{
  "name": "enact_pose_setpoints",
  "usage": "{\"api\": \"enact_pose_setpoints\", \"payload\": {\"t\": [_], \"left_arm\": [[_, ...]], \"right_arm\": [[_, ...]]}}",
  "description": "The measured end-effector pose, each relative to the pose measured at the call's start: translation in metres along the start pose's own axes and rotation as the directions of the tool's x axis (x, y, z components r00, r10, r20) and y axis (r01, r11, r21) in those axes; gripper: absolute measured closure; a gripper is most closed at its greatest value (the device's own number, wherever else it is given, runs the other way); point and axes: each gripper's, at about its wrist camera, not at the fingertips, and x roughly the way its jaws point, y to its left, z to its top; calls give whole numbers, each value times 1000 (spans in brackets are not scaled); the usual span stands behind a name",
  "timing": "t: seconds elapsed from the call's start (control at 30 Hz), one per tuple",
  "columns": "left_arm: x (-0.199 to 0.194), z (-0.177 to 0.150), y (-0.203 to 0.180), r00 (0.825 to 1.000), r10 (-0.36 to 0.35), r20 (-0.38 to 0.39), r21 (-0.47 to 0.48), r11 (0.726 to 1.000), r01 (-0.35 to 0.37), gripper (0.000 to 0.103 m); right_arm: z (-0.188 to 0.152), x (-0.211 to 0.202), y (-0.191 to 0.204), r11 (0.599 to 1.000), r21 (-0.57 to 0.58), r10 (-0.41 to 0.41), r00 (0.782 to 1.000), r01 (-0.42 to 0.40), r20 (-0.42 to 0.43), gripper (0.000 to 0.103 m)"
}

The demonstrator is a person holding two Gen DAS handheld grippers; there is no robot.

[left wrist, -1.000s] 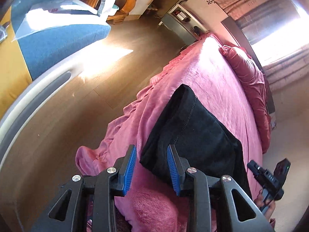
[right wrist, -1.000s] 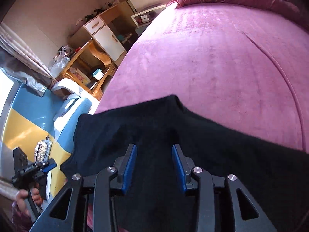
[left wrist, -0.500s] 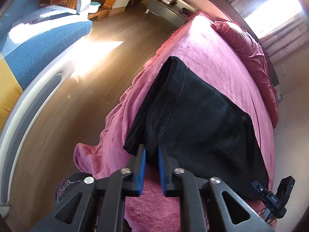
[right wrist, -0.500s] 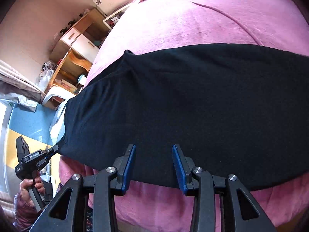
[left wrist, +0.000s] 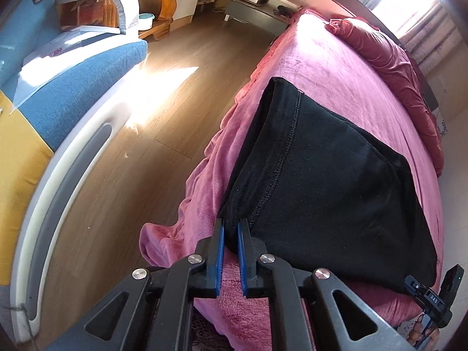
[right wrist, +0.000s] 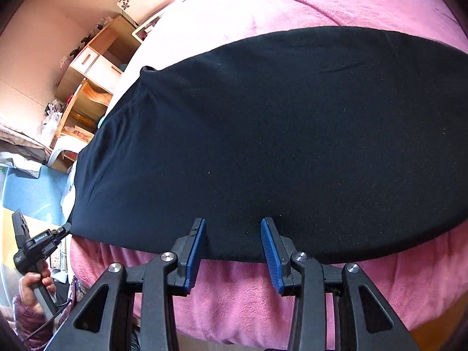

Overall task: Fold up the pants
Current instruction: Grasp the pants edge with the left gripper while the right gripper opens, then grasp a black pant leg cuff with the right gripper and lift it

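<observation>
Pink bedspread [left wrist: 336, 67], black pants [right wrist: 278, 134] spread, wooden floor [left wrist: 163, 117] beside.

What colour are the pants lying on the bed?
Black. The pants show best in the right wrist view, spread across the pink blanket.

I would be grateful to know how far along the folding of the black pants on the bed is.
Done: the black pants lie flat across the pink blanket, apparently already doubled. In hand: the left tool pinches their near corner, its jaws easing open slightly; the right tool stands open over the near edge. Left: gripping that edge and folding again.
</observation>
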Motion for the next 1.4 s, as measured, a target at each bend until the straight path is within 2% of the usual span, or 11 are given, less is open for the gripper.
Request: {"api": "enact_pose_setpoints", "payload": {"t": [0.07, 0.2, 0.33, 0.53, 0.73, 0.83, 1.03, 1.2, 1.27, 1.3, 1.4], "left_arm": [[-7, 2, 0, 999, 47, 14, -18, 999, -47, 74], [-41, 3, -14, 982, 100, 162, -19, 995, -98, 75], [-56, 1, -49, 978, -60, 199, 88, 995, 43, 74], [-30, -18, -114, 982, -171, 84, 270, 952, 143, 74], [-9, -43, -149, 986, -168, -5, 366, 917, 158, 74], [-5, -48, -154, 988, -155, -23, 382, 912, 152, 74], [0, -44, -156, 991, -129, -32, 377, 917, 132, 74], [6, -47, -166, 993, -108, -39, 385, 916, 115, 74], [9, -48, -169, 994, -101, -42, 392, 914, 110, 74], [10, -48, -171, 994, -100, -43, 394, 913, 108, 74], [14, -50, -176, 995, -88, -45, 401, 911, 99, 74]], "right_arm": [[0, 2, 2, 1000, -6, 1, 1000, -1, 7, 60], [-2, 0, 0, 1000, 5, 21, 1000, -21, 16, 58], [0, -18, -18, 993, 72, 90, 995, -93, 42, 59], [-7, -88, -91, 956, 268, 66, 975, -123, 214, 61], [-35, -158, -217, 812, 574, -141, 919, -105, 369, 80], [-45, -176, -267, 716, 680, -194, 890, -159, 412, 80], [-30, -194, -321, 625, 755, -262, 858, -199, 443, 79], [-17, -195, -349, 604, 782, -290, 870, -156, 398, 79], [-14, -202, -360, 619, 775, -289, 879, -130, 379, 84], [-4, -200, -355, 632, 766, -297, 878, -113, 374, 94], [-2, -210, -353, 668, 735, -297, 867, -111, 401, 96]]}}
